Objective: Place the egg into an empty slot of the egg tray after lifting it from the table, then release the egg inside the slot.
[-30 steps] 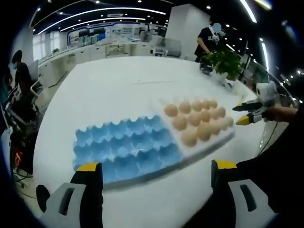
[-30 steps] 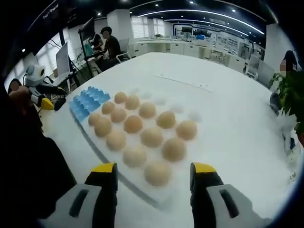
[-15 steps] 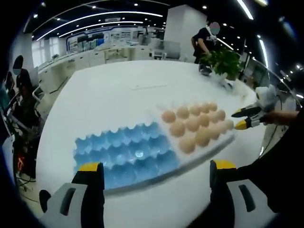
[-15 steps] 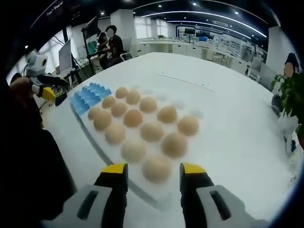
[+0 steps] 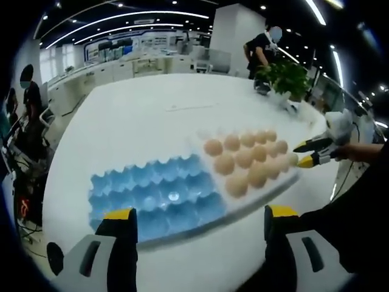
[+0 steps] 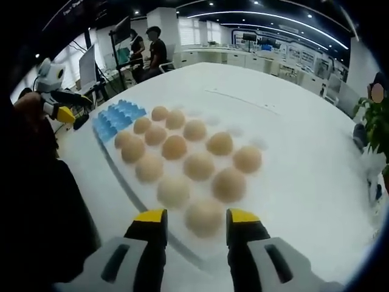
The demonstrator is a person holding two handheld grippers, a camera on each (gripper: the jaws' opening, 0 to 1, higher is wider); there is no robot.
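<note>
On the white table [image 5: 140,115] sit two trays end to end: a blue egg tray [image 5: 158,194] with every slot empty, and a white tray [image 6: 240,137] holding the eggs. My right gripper [image 6: 189,220] has its jaws spread either side of the nearest egg [image 6: 205,216] at the tray's corner, tips level with it, not pinching yet. So I judge the step as the approach to the pick: nothing lifted. The next move calls for closing gently on that egg, lifting it straight up clear of its neighbour eggs, then carrying it across to a blue slot.

My left gripper [image 5: 194,222] hangs with its jaws wide apart, holding nothing, just short of the blue tray's near edge.

The left gripper view gives the whole blue tray and its empty cups, and my right gripper [image 5: 306,152] at the far end of the white tray. The right gripper view gives the egg between the jaws up close and the white tray's few vacant dimples [image 6: 234,130] along the far row, plus my left gripper [image 6: 64,104] beyond the blue end.
</note>
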